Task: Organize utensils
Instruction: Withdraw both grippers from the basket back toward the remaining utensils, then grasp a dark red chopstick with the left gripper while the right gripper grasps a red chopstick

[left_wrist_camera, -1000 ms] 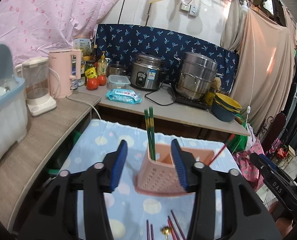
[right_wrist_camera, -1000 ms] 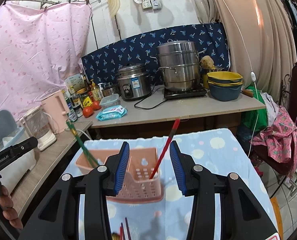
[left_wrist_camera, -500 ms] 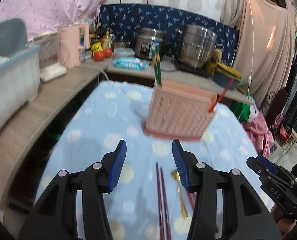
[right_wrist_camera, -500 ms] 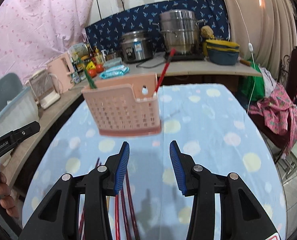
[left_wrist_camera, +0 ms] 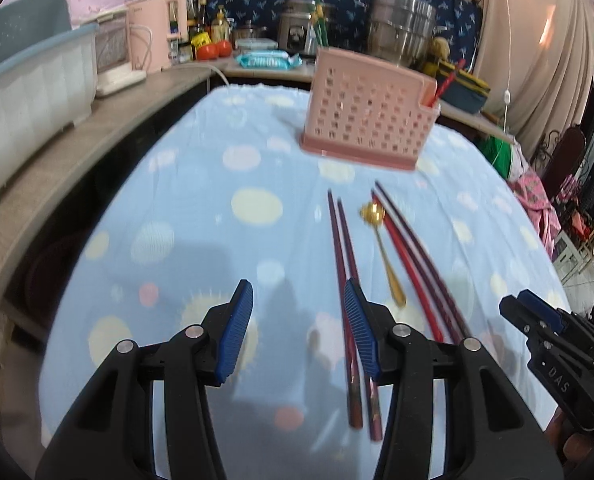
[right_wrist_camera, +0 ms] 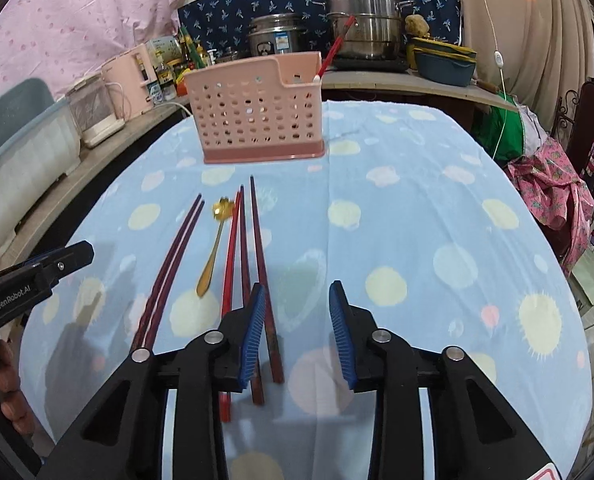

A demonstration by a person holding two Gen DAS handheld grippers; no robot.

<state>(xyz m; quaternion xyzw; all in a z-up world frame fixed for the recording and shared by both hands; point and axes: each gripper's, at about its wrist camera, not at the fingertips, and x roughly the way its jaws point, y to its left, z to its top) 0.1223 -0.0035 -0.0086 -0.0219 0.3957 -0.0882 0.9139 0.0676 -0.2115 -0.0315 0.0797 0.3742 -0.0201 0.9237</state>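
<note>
Pink perforated plastic forms the utensil caddy, which stands at the far end of the blue dotted tablecloth in the left wrist view. One red chopstick leans out of its right-hand compartment. The left gripper is released, jaws spread with nothing between them, above the near end of the cloth. A dark red chopstick pair lies lengthwise on the cloth, passing just beside the right fingertip. To its right lie a gold spoon, then three more chopsticks side by side.

In the right wrist view, the right gripper is likewise released and empty. Its left finger overlaps the near ends of the three chopsticks. The spoon lies left of them, and the chopstick pair lies further left. The caddy stands beyond the utensil tips, apart from them, with the red chopstick upright-tilted in its right compartment.
</note>
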